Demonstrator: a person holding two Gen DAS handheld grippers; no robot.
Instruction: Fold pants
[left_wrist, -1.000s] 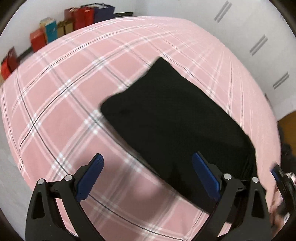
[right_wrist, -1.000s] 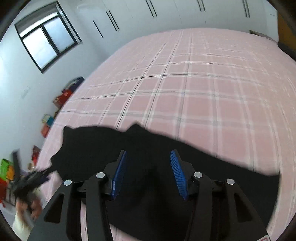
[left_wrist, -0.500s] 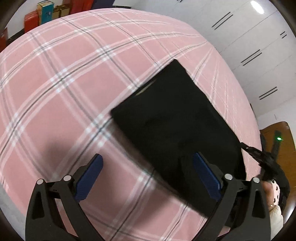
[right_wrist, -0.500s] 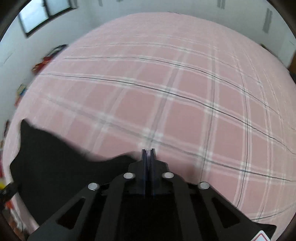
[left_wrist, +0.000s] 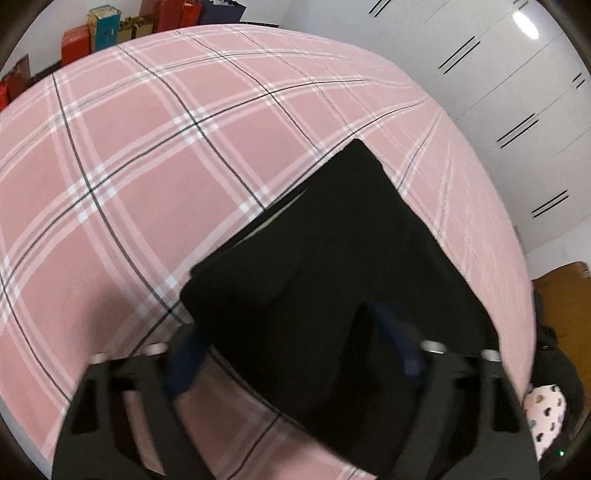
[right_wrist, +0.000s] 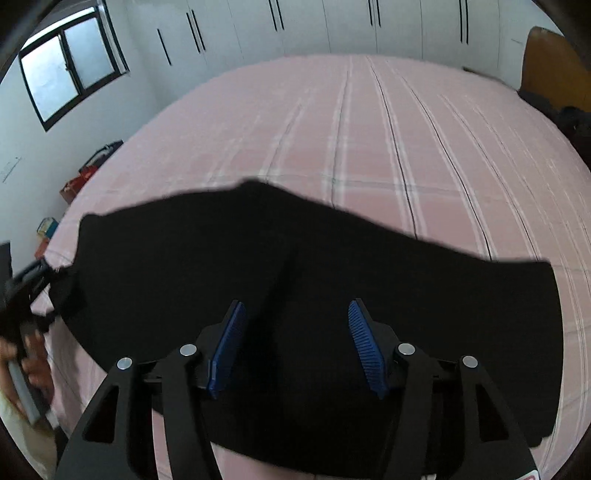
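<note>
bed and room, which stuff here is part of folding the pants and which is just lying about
In the job:
black pants
pink plaid bed under them
left gripper
right gripper

Lying about:
gift bags and boxes along the wall
white wardrobe
window

Black pants (right_wrist: 295, 266) lie before the blue-padded black right gripper (right_wrist: 295, 347) on a pink bedsheet (left_wrist: 155, 177) checked white and dark.

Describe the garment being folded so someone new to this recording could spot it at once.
Start from the bed covered in a pink plaid sheet that fills the room. Near its front edge, just ahead of both grippers, lie the black pants, folded into a flat, roughly rectangular slab. They are the only dark, patternless thing on the sheet; the colourful gift bags stand off the bed, along the wall.
</note>
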